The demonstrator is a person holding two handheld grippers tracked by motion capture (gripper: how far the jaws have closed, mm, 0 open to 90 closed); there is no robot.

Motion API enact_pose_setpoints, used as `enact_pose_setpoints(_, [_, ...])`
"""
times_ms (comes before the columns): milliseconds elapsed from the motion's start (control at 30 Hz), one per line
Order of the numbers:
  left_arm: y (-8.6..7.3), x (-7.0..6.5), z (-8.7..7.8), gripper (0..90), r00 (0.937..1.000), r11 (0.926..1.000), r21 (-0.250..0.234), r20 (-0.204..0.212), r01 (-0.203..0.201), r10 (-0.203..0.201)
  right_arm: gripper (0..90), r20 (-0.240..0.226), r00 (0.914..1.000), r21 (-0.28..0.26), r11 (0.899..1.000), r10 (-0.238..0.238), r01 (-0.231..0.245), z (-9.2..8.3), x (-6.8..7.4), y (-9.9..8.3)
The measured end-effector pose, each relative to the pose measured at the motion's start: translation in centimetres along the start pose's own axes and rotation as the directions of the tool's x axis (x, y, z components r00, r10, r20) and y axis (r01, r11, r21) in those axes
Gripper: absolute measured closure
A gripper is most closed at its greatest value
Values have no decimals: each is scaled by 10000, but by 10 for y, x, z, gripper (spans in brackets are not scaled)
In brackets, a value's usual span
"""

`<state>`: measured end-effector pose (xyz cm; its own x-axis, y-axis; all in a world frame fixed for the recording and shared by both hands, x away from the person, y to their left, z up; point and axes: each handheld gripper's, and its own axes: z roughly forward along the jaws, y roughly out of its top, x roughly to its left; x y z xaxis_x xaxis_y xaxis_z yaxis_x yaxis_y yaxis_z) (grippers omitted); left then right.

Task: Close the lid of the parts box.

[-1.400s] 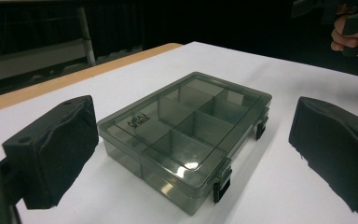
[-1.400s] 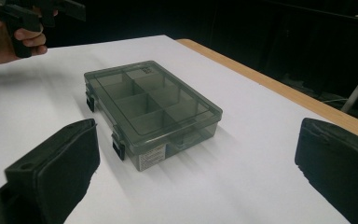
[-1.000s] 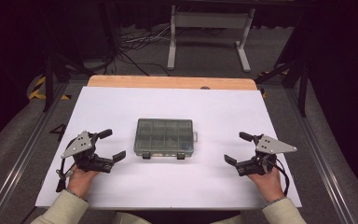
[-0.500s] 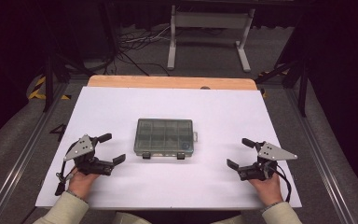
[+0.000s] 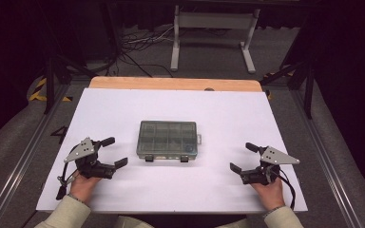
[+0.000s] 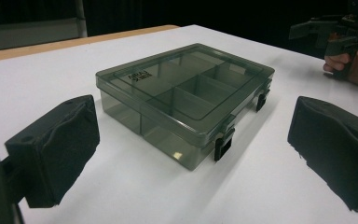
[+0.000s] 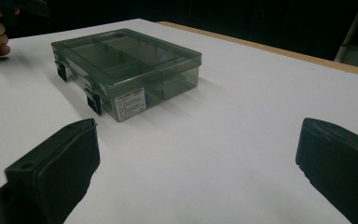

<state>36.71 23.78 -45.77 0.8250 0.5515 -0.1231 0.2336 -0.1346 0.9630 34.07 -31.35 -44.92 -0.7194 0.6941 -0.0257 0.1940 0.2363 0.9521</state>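
Observation:
A smoky clear plastic compartment box (image 5: 167,138) lies shut in the middle of the white table (image 5: 123,109), its two black latches facing the near edge. In the left gripper view the box (image 6: 182,98) sits just ahead, with empty compartments under its lid. My left gripper (image 5: 115,152) rests open on the table left of the box, its jaws (image 6: 193,149) wide apart and holding nothing. My right gripper (image 5: 242,157) stands open to the right of the box, farther off; its jaws (image 7: 198,168) are empty. A white label shows on the box (image 7: 126,60) end.
A wooden strip (image 5: 176,84) runs along the table's far edge. Beyond it are a metal stand (image 5: 214,28) and cables on the dark floor. Bare white tabletop surrounds the box. Rails run along both table sides.
Both grippers have drifted slightly toward the near edge of the table. The box has not moved and both grippers stay open.

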Motion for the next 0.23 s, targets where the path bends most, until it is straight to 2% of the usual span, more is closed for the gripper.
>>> enact_pose_setpoints(233, [0, 0, 0, 24, 10000, 10000, -10, -51, 24, -24, 2, 60, 10000, -86, 10000, 37, -36, -1, 0, 1])
